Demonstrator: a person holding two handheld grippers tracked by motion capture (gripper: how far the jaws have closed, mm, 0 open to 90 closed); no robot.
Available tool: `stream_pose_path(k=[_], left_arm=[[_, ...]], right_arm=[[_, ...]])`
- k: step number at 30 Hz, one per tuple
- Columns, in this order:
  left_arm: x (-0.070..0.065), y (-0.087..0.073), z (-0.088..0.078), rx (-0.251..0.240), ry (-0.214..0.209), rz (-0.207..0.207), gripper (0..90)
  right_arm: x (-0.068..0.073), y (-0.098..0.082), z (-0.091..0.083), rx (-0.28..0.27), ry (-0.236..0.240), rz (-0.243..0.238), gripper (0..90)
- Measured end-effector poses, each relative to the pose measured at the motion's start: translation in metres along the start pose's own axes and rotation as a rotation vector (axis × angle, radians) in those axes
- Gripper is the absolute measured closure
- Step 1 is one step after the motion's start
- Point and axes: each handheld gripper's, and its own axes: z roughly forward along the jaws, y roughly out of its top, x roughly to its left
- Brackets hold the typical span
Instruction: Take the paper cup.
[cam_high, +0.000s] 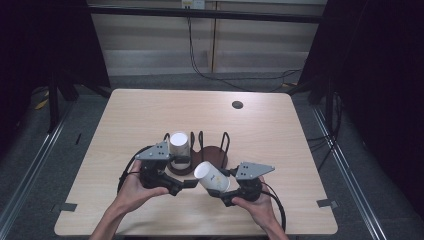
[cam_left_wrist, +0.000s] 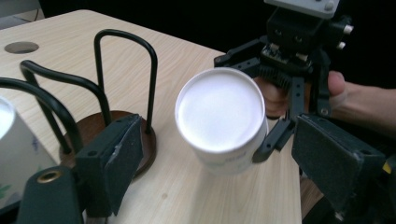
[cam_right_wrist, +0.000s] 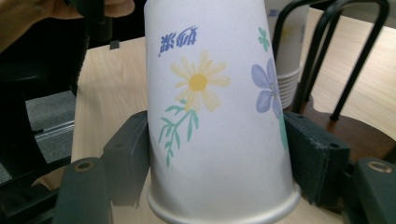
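Two cup items are counted on the desk (cam_high: 125, 115): a cup stack (cam_high: 179, 144) in the wire rack (cam_high: 220, 145), beside the wide-open, empty left claw (cam_high: 186, 161). A flowered cup (cam_right_wrist: 219, 116), its print seen in the right gripper view, is clamped by the right claw (cam_right_wrist: 219, 154) just above the desk.

Both black claws, left claw (cam_high: 181, 161) and right claw (cam_high: 218, 181), carry grey three-cornered plates and trailing black cables.

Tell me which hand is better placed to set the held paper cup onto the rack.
Right, most likely. The right tongs are already shut on the paper cup, held upside down beside the rack. The left tongs are open and grip nothing, facing the cup's base.
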Motion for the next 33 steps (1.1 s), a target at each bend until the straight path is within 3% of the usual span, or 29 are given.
stream_pose_path(k=[2, 4, 10, 20, 24, 33], left_arm=[[0.002, -0.002, -0.003, 0.004, -0.007, -0.006, 18.5], [0.004, -0.004, -0.003, 0.026, 0.02, 0.013, 20.7], [0.008, -0.011, -0.007, 0.066, 0.028, 0.007, 19.2], [0.004, -0.014, -0.005, 0.113, 0.052, 0.083, 19.3], [0.003, -0.015, 0.001, 0.152, 0.023, 0.099, 22.2], [0.0, -0.016, 0.005, 0.191, 0.011, 0.149, 22.2]], right_arm=[[-0.001, 0.0, -0.003, 0.009, -0.004, 0.004, 29.1], [-0.001, 0.0, -0.004, 0.03, -0.004, 0.001, 29.1], [-0.004, -0.002, -0.006, 0.077, 0.003, 0.022, 29.2], [-0.003, 0.0, -0.001, 0.186, 0.021, 0.01, 29.4], [-0.004, 0.004, -0.002, 0.223, 0.025, 0.001, 29.5], [-0.004, 0.009, 0.0, 0.314, 0.041, -0.028, 29.6]])
